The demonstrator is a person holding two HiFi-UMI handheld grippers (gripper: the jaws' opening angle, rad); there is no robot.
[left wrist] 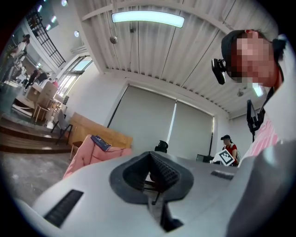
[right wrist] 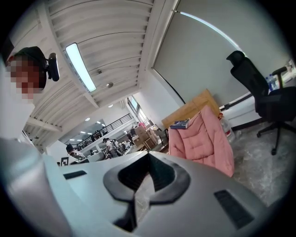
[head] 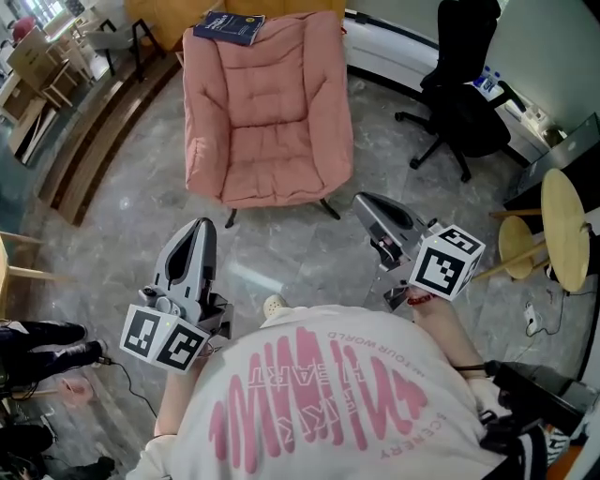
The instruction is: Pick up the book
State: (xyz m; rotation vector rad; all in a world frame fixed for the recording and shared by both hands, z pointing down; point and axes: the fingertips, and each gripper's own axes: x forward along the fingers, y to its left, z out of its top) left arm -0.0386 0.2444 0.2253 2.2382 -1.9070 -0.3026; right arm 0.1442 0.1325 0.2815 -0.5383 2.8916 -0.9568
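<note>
The book [head: 229,27] lies flat across the top of the armchair's [head: 267,112] padded back, at about 12 o'clock from the person and on the far side of the seat. It looks left there by someone, perched on the soft edge rather than put away. The person stands well short of it, with bare floor between. The left gripper [head: 200,225] is held out at 11 o'clock and the right gripper [head: 360,199] at 1 o'clock. Both are level and aimed toward the armchair. Each has its jaws pressed together with nothing between them, which I'd read as a carrying pose, since nothing is within reach yet. An office chair [head: 464,103] stands off at 2 o'clock, clear of the way. Reaching the book probably means leaning over the seat or stepping round it.
</note>
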